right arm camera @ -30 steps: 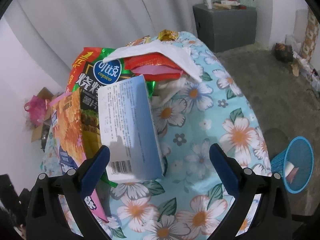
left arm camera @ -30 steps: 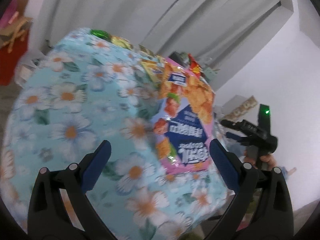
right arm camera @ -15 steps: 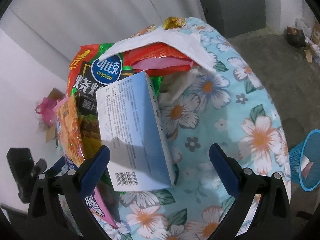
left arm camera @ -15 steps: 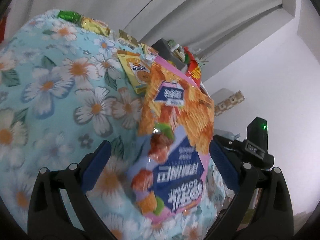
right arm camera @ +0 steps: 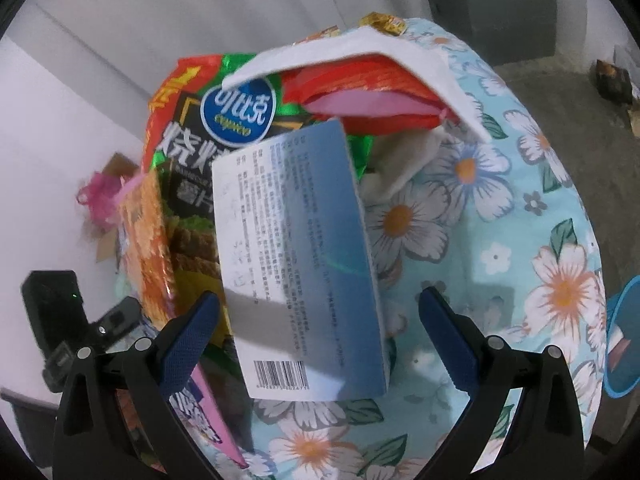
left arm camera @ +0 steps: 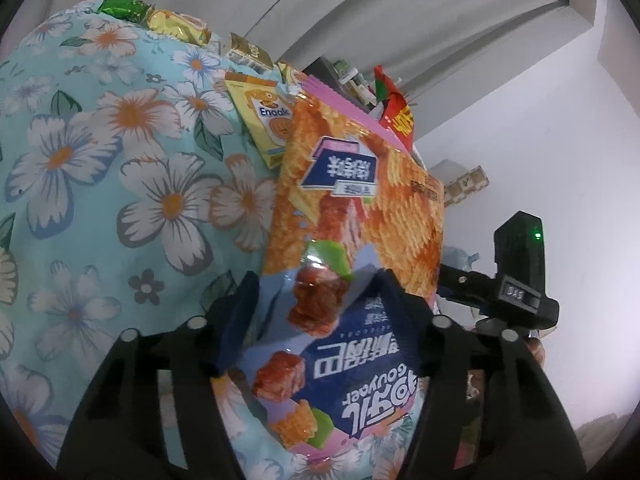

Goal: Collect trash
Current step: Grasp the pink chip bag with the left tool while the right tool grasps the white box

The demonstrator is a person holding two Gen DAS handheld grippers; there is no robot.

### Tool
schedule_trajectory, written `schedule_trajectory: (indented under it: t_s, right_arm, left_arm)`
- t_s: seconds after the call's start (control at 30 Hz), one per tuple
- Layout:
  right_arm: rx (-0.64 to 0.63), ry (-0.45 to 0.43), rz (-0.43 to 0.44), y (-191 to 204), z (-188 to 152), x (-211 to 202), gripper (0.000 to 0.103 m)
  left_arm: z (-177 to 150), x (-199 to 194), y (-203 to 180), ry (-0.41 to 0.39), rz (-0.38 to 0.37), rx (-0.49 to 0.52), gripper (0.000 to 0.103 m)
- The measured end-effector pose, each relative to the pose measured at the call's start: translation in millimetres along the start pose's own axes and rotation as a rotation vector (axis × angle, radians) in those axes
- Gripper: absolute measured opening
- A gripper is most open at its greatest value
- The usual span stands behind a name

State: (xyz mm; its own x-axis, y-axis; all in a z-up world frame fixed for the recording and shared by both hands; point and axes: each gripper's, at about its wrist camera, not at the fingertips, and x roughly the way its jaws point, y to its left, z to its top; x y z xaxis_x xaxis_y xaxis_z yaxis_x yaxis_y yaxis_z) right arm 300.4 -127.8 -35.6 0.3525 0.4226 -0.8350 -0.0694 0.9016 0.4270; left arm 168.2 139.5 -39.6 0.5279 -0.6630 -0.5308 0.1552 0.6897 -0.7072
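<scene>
Trash lies scattered over a table with a light-blue floral tablecloth (left arm camera: 120, 184). Left gripper (left arm camera: 320, 304) has its blue-padded jaws pressed in on both side edges of an orange-and-blue chip bag (left arm camera: 352, 240), clamped on it, bag crinkled and bulging between the pads; the bag's upper part with printed chips stands up above the fingers, lower part with blue label hangs down toward the camera. Just behind the bag on the cloth: a yellow Enaak packet (left arm camera: 264, 120), touching or slightly under the bag's top edge, cannot tell which. Further back along the table's far edge, a green foil wrapper (left arm camera: 122, 8), a gold wrapper (left arm camera: 180, 28) and a small carton (left arm camera: 248, 54). Red snack bag (left arm camera: 394, 110) pokes up behind the held bag. In the right wrist view, right gripper (right arm camera: 320, 324) has jaws wide apart, holding nothing, hovering around the lower end of a blue-white box (right arm camera: 296, 272) with a barcode, not touching it. Box leans on a green-black Copico chip bag (right arm camera: 192, 152). Above them a red wrapper (right arm camera: 360, 96) sits under a white tissue sheet (right arm camera: 360, 52). Same orange bag (right arm camera: 146, 240) is seen edge-on at left, beside the other gripper's black body (right arm camera: 52, 320). Blue basket (right arm camera: 624, 340) sits on the floor at right edge.
</scene>
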Motion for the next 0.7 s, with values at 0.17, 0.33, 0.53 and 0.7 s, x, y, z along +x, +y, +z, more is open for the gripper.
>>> schedule_trajectory:
  t_s: [0.17,0.33,0.53,0.7]
  right_arm:
    - [0.013,0.009,0.017,0,-7,0,0.086]
    - [0.019,0.003,0.012,-2,-16,-7,0.077]
    - [0.019,0.001,0.013,-5,-30,-21,0.076]
    - [0.013,0.003,0.015,-11,-36,-26,0.076]
  left_arm:
    - [-7,-7,-2,-0.008,0.0,-0.007,0.04]
    - [-15,-24,-5,-0.03,-0.02,-0.018,0.022]
    - [-25,-40,-13,-0.047,-0.038,-0.027,0.009]
    - [-36,-55,-19,-0.072,-0.047,-0.032,0.004]
